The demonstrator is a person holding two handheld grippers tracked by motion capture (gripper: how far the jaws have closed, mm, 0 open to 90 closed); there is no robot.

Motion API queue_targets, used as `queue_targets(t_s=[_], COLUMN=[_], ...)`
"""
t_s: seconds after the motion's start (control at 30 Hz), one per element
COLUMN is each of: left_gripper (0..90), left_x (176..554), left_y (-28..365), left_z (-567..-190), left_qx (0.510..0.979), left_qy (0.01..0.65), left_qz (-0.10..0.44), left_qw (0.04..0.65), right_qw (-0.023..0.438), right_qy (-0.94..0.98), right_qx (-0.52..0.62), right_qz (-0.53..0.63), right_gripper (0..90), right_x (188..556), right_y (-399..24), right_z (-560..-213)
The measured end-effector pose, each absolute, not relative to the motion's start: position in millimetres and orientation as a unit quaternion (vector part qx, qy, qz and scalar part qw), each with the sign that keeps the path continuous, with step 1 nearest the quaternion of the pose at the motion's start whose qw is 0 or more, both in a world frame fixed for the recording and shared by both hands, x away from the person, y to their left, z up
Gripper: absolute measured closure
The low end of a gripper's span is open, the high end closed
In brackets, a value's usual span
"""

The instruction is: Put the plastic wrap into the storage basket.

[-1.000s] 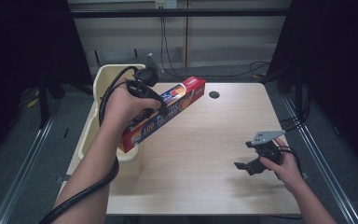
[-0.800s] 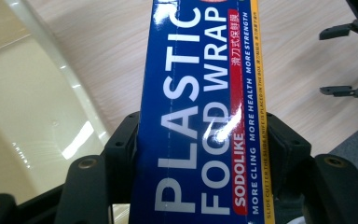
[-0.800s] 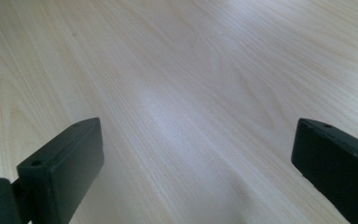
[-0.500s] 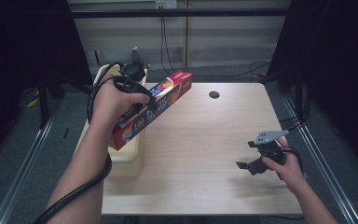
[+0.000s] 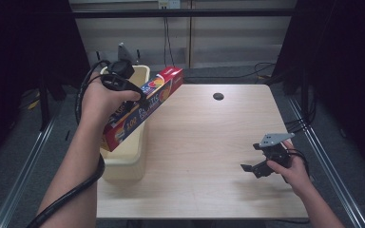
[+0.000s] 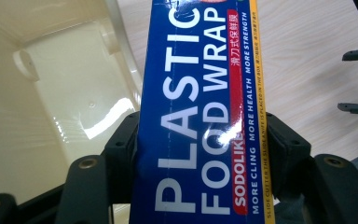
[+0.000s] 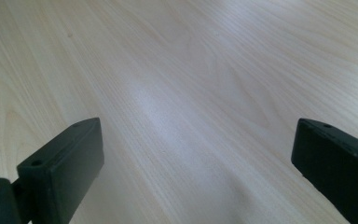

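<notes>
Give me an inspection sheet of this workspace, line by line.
Surface: pale wood table, round hole near the far edge.
Job's things: plastic food wrap box, tilted, lower end over the cream bin at the table's left edge.
Clutter: nothing seen.
Grippers: left tongs shut on the box's sides; right tongs open, low over bare table.
Cables: black cable trails along the left forearm; more hang behind the table.
Surroundings: dark curtains at both sides, metal rails on the floor.

We see the table (image 5: 209,142) from above; both gripper views sit close, sharing its wood (image 7: 191,93).
</notes>
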State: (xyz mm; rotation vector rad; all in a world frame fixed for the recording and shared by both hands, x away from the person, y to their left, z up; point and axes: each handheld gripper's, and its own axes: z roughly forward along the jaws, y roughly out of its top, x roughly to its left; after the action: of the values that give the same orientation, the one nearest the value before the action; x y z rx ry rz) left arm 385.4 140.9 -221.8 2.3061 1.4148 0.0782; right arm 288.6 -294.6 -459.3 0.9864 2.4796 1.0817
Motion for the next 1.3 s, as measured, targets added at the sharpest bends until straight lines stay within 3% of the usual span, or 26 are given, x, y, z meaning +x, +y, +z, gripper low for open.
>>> queue_targets(t_s=[1.3], left_gripper=[40.2], left_x=[372], left_y=[196], left_z=[-207], left_qx=[0.788], left_qy=[0.577], left_qz=[0.059], left_qw=[0.205], right_qw=[0.130], right_qy=[0.852], right_qx=[0.341], right_qz=[0.376], right_gripper=[2.2], right_x=[289], right_y=[-295], right_z=[-459])
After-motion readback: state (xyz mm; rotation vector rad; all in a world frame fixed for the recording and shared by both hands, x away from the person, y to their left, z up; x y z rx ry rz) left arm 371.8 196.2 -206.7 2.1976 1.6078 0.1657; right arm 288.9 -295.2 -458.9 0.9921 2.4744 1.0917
